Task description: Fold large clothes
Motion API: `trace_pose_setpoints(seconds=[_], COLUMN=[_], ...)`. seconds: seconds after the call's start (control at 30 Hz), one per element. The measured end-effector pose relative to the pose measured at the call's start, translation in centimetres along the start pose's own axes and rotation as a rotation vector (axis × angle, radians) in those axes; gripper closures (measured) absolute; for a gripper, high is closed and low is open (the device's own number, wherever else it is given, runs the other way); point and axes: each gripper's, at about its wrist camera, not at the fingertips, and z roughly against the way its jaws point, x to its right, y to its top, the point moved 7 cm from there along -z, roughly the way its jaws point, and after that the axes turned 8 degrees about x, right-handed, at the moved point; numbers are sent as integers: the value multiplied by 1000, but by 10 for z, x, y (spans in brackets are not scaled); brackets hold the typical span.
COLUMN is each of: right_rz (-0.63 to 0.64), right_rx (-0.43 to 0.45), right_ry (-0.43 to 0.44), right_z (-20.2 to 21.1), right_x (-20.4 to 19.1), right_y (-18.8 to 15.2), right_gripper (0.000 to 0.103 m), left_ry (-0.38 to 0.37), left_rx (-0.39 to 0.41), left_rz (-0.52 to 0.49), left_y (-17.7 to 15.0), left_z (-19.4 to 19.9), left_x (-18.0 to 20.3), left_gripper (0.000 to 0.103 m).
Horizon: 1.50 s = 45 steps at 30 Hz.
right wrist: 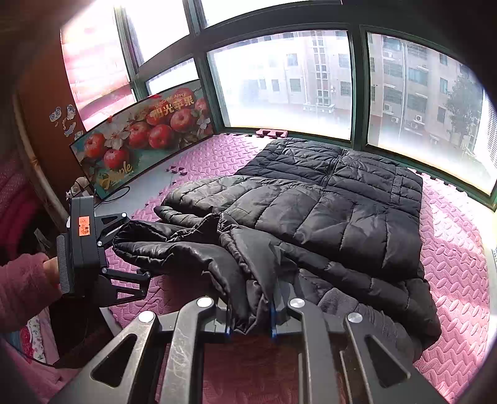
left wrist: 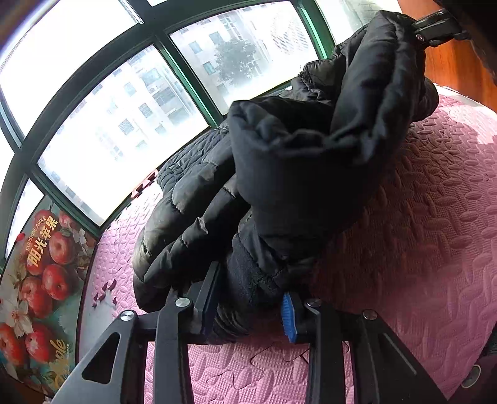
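A black quilted puffer jacket lies on the pink foam mat, body flat toward the window, near part bunched and lifted. My left gripper is shut on a thick fold of the jacket near its edge. My right gripper is shut on a bunched fold at the near edge. In the right wrist view the left gripper shows at the left, held by a hand, gripping the jacket's raised end. In the left wrist view the right gripper shows at the top right, holding the lifted fabric.
A large window runs along the mat's far side. An apple-printed box leans at the left, with a cable beside it. A wooden wall stands at one end. Small mat scraps lie near the box.
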Motion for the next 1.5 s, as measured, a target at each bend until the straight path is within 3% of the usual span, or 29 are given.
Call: trace_pose_setpoints(seconds=[0.1, 0.27, 0.57, 0.77, 1.1, 1.27, 1.5], right_rz=[13, 32, 107, 119, 40, -61, -188], right_rx=[13, 38, -14, -23, 49, 71, 97], right_ry=[-5, 11, 78, 123, 93, -8, -129], right_z=[6, 24, 68, 77, 25, -32, -106], right_x=[-3, -12, -52, -65, 4, 69, 139], right_y=[-7, -15, -42, -28, 89, 150, 197], right_gripper=[86, 86, 87, 87, 88, 88, 89], left_ry=[21, 11, -36, -14, 68, 121, 116], left_rx=[31, 60, 52, 59, 119, 94, 1], left_rz=[-3, 34, 86, 155, 204, 176, 277], left_y=[1, -4, -36, -25, 88, 147, 201], left_z=[12, 47, 141, 168, 79, -11, -145], left_x=[0, 8, 29, 5, -107, -154, -199], left_gripper=[81, 82, 82, 82, 84, 85, 86])
